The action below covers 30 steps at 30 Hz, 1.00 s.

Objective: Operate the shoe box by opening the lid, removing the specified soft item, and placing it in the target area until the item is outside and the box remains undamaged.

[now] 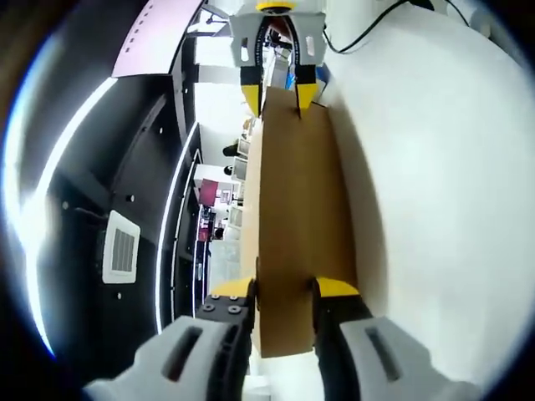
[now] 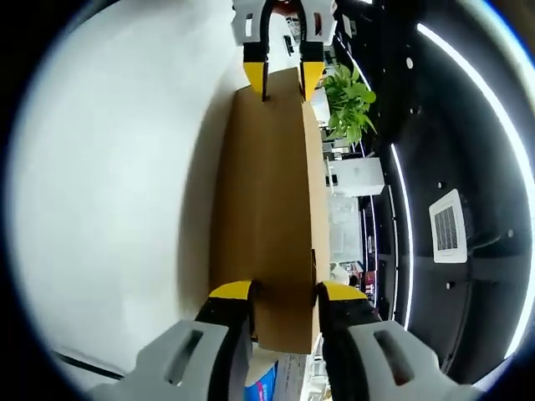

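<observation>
A brown cardboard shoe box (image 1: 292, 209) runs lengthwise up the middle of both views, showing one long flat face; I cannot tell lid from body. My left gripper (image 1: 284, 288) is shut on its near end, a yellow-tipped finger on each side. At the far end the right gripper (image 1: 278, 96) clamps the box too. In the right gripper view the same box (image 2: 267, 209) stretches away from my right gripper (image 2: 284, 292), which is shut on it, to the left gripper (image 2: 282, 79) at the top. No soft item is in sight.
Both views are rolled sideways. A white tabletop (image 1: 435, 192) lies beside the box, also seen as the tabletop (image 2: 117, 184). Opposite are a dark ceiling with light strips, a vent (image 2: 445, 227), a potted plant (image 2: 347, 104) and a black cable (image 1: 368, 29).
</observation>
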Each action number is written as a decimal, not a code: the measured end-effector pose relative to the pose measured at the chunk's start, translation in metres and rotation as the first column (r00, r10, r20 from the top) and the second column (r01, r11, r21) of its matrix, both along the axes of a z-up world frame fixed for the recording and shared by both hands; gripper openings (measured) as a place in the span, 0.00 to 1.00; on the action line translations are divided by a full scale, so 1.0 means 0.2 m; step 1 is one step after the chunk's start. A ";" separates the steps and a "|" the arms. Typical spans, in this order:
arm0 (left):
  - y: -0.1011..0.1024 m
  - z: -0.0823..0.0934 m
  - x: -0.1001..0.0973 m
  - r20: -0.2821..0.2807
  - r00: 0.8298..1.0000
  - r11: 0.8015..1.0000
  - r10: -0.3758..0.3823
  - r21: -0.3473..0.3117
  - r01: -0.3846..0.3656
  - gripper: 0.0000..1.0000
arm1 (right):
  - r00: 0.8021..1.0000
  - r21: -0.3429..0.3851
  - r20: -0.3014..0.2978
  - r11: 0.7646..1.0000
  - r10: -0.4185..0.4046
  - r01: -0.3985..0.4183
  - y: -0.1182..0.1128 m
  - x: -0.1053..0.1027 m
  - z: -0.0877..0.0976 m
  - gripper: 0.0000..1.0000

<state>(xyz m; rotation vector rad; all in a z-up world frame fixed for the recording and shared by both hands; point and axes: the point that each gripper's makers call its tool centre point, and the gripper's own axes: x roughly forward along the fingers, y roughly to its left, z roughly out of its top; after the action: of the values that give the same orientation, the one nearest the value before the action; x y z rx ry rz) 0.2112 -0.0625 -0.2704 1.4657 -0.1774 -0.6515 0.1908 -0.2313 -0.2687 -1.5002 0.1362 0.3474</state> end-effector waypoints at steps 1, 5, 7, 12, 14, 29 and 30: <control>0.00 0.00 0.00 0.001 1.000 1.000 0.001 -0.004 -0.001 0.27 | 1.000 0.007 0.001 1.000 0.001 -0.001 0.00 0.00 0.00 0.29; 0.00 0.00 -0.01 0.000 1.000 1.000 0.005 -0.020 -0.005 0.27 | 1.000 0.014 0.006 1.000 0.008 -0.008 0.00 -0.02 0.00 0.29; -0.01 0.00 -0.02 0.003 1.000 1.000 0.009 -0.021 -0.008 0.27 | 1.000 0.011 0.006 1.000 0.006 -0.007 0.00 -0.02 0.00 0.29; -0.01 0.01 -0.03 0.002 1.000 0.999 0.018 -0.029 -0.018 0.27 | 1.000 0.003 -0.001 1.000 0.008 -0.008 0.00 -0.01 0.00 0.29; -0.01 0.01 -0.03 0.002 1.000 0.999 0.019 -0.037 -0.019 0.27 | 1.000 0.004 -0.003 1.000 0.009 -0.009 0.00 -0.01 0.00 0.29; -0.01 0.01 -0.03 0.002 1.000 0.998 0.028 -0.058 -0.027 0.28 | 1.000 0.000 -0.002 1.000 -0.004 0.004 -0.01 0.00 -0.01 0.29; -0.01 0.02 -0.03 -0.012 1.000 0.996 0.027 -0.079 -0.028 0.28 | 1.000 0.003 -0.003 1.000 -0.004 0.004 -0.01 0.00 -0.01 0.29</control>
<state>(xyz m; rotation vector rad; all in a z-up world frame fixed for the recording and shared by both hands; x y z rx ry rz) 0.2048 -0.0651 -0.2669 1.3857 -0.1730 -0.6233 0.1902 -0.2340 -0.2702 -1.4964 0.1412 0.3468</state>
